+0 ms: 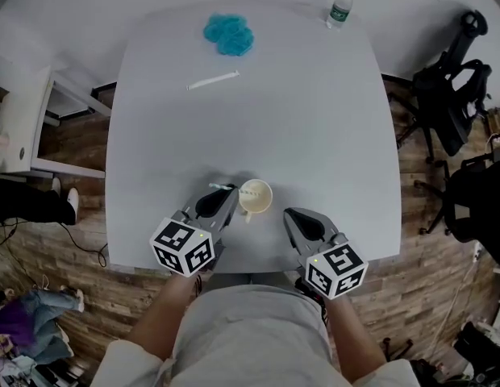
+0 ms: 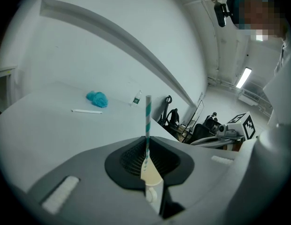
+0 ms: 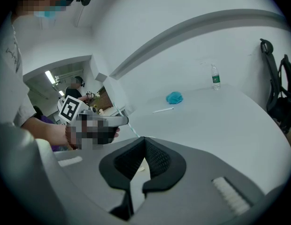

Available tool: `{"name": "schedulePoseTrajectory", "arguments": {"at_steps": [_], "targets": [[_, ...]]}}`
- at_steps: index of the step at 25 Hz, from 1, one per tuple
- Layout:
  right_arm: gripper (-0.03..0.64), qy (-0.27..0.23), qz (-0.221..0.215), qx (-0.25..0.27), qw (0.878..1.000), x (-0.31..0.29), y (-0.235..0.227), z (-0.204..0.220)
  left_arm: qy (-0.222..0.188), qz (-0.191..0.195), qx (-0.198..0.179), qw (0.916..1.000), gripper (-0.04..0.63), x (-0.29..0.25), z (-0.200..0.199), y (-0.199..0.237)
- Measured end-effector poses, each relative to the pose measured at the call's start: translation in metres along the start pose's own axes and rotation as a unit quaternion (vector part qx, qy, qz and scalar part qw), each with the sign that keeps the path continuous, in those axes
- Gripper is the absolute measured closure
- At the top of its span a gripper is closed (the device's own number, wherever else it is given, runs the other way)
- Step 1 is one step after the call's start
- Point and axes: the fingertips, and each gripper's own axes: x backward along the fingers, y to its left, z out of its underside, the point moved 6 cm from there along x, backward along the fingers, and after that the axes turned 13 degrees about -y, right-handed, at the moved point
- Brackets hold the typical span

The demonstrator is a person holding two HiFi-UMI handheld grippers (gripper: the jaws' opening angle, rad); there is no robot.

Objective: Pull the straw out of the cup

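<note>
A cream paper cup [image 1: 256,196] stands near the table's front edge. A teal-and-white striped straw [image 2: 147,121] rises upright between the jaws of my left gripper [image 2: 147,143], which is shut on it. The cup's rim [image 2: 150,175] shows just below those jaws. In the head view the left gripper [image 1: 225,190] sits at the cup's left with the straw [image 1: 221,186] at its tips. My right gripper [image 1: 289,214] is close to the cup's right side, its jaws shut with nothing between them. Past its closed tips [image 3: 144,139] the straw [image 3: 132,128] slants down from the left gripper [image 3: 108,123].
On the white table [image 1: 314,119] lie a blue fluffy bundle [image 1: 228,33], a white wrapped straw [image 1: 212,80] and a water bottle [image 1: 339,7] at the far edge. Black chairs [image 1: 452,103] stand to the right, a white shelf unit [image 1: 24,119] to the left.
</note>
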Motion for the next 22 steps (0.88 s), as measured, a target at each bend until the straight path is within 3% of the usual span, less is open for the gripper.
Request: {"name": "schedulePoseTrajectory", "arguments": {"at_steps": [22], "targets": [[0.611,-0.026,-0.004,0.014,1.000,0.022,0.024,-0.016,-0.029,0.006,-0.019,0.9994,0.552,0.058,-0.022,-0.040]]}}
